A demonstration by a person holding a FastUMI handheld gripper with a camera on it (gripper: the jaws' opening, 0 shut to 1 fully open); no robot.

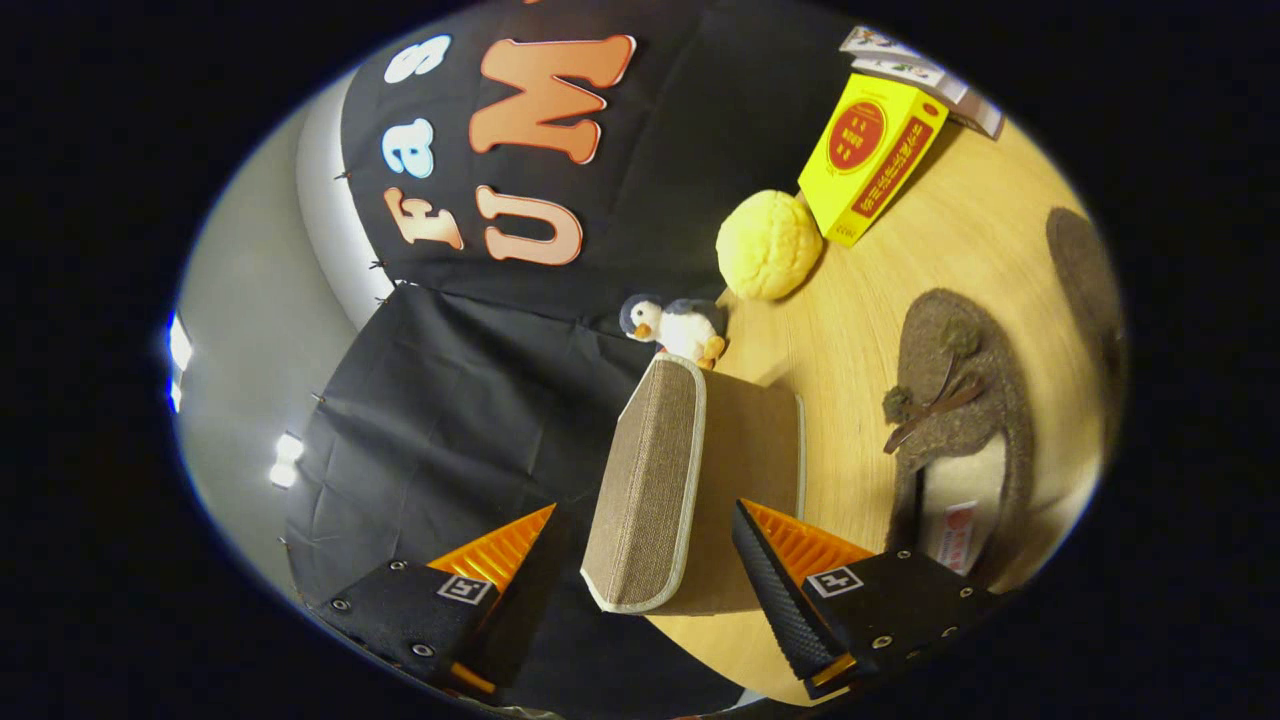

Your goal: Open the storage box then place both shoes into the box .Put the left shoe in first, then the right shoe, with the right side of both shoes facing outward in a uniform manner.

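Holding our tool [640, 570] with its fingers spread wide and gripping nothing, we have the storage box [690, 480] sitting between them and just ahead. The view is rolled on its side, so the wooden counter [900, 260] runs up the right. The box is fabric-covered with a pale piped edge; its woven lid panel [650, 480] faces us, and we cannot tell for certain whether it is fully closed or already lifting.

We judge the box to be light, with stiffened fabric walls that give a little under pressure, so it may slide on the smooth counter if we push instead of pinch. The piped rim of the lid looks like the best place to take hold, since it offers a thin firm edge.

One grey felt shoe [955, 430] lies beside the box with a small tie on top, and a second shoe [1085, 270] lies beyond it. Both look soft and light; pinching the heel wall should hold them.

A plush penguin [675, 325], a yellow ball [768, 245] and a yellow carton [870, 155] sit farther off.
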